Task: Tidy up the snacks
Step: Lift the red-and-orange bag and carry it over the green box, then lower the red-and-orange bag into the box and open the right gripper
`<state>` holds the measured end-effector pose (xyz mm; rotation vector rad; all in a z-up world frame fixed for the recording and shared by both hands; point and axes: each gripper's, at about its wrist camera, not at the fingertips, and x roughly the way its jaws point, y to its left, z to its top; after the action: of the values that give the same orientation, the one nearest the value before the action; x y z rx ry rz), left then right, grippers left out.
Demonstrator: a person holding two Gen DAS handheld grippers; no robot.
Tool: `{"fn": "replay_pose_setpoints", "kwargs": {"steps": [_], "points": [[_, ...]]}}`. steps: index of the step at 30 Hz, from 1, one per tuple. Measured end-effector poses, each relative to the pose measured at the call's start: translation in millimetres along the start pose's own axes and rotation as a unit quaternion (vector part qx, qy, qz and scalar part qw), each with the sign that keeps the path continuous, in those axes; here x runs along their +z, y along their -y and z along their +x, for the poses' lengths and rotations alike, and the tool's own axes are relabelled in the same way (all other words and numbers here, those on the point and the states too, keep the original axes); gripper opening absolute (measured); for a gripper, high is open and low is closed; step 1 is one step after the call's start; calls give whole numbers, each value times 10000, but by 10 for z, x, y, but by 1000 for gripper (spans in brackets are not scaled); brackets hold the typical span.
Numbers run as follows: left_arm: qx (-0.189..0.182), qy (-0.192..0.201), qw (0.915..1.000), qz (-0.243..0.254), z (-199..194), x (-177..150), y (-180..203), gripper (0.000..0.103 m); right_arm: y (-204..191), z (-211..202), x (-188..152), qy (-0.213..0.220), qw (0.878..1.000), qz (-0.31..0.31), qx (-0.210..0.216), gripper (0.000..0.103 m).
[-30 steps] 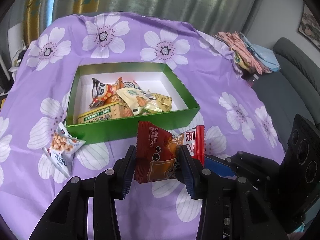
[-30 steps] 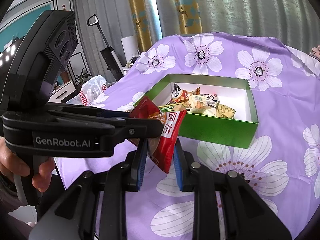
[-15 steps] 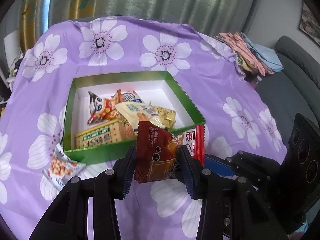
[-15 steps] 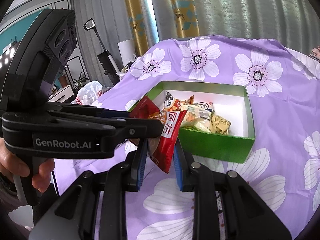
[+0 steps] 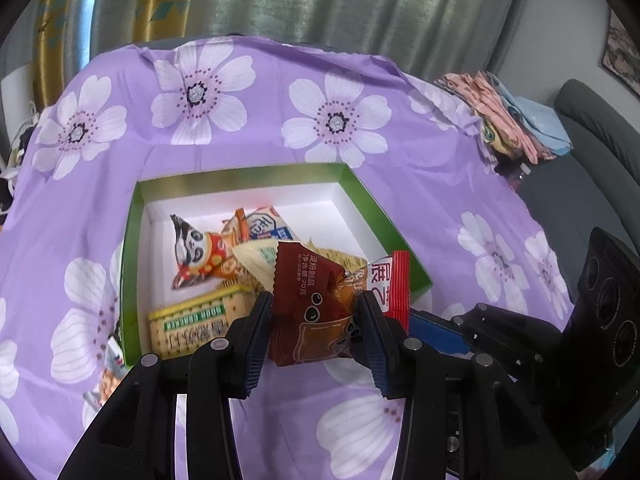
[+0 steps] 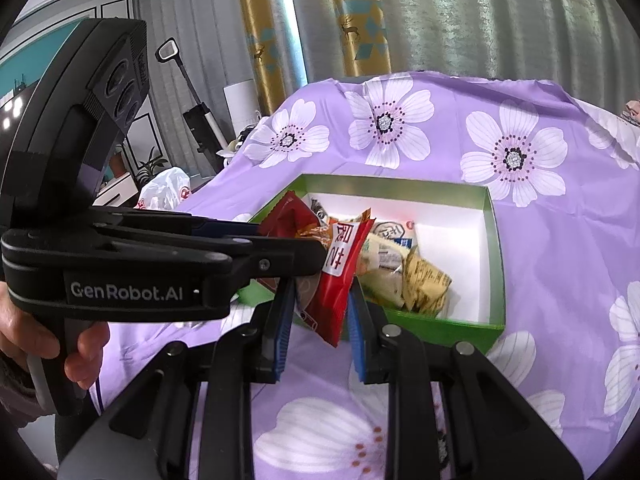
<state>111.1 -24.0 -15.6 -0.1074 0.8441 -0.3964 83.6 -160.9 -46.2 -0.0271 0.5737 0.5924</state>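
The red snack packet (image 5: 316, 312) is pinched at both ends, one end between the pads of the left gripper (image 5: 314, 320), the other end between the pads of the right gripper (image 6: 320, 308). Both sets of jaws are pressed in on the wrapper, and the packet is held in the air just over the near wall of the green box (image 5: 132, 248), which sits near the middle of the purple flowered tablecloth (image 5: 440, 200).

Trouble is easily pictured here. If one grip is released ahead of the other, the packet may be swung on the remaining pinch and dropped outside the near wall instead of inside. The crinkled wrapper is probably slippery, so it could be lost early. The near half of the box is already crowded with other snacks (image 5: 200, 248); a packet dropped onto that pile could be left perched on the rim. The near wall could also be nudged by a low finger, and the light box shoved across the cloth. One small packet (image 5: 108, 380) at the box's near left corner is left out on the cloth.
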Motion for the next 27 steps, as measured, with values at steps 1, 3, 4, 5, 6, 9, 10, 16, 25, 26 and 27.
{"fn": "replay_pose_setpoints", "kwargs": {"steps": [1,3,4,5,6,9,10,16,25,26,27], "points": [[-9,0,10000,-13,21,27,-15,43,18,29,26,-1,10000,2,-8,26],[-16,-3,10000,-22,59,80,-40,43,40,73,63,-12,10000,-13,-50,26],[-17,-4,10000,-13,74,103,-47,43,55,98,86,-19,10000,-25,-70,26],[-24,-8,10000,-8,97,142,-58,43,72,120,110,-23,10000,-26,-80,26],[-28,-11,10000,-15,112,169,-65,43,91,136,132,-25,10000,-18,-84,26],[-39,-19,10000,15,163,301,-75,43,169,194,218,-28,10000,33,-62,26],[-47,-10,10000,26,176,342,-77,43,196,209,259,-24,10000,39,-78,26],[-103,13,9999,86,300,594,-107,43,349,314,498,-22,9998,48,-187,26],[-180,-257,9993,-192,633,544,-338,43,454,614,505,-357,9989,110,-273,26],[-180,-286,9992,-213,656,536,-353,43,457,651,488,-407,9987,123,-272,26],[-176,-334,9990,-247,691,519,-376,43,461,689,466,-462,9985,134,-274,26]]}}
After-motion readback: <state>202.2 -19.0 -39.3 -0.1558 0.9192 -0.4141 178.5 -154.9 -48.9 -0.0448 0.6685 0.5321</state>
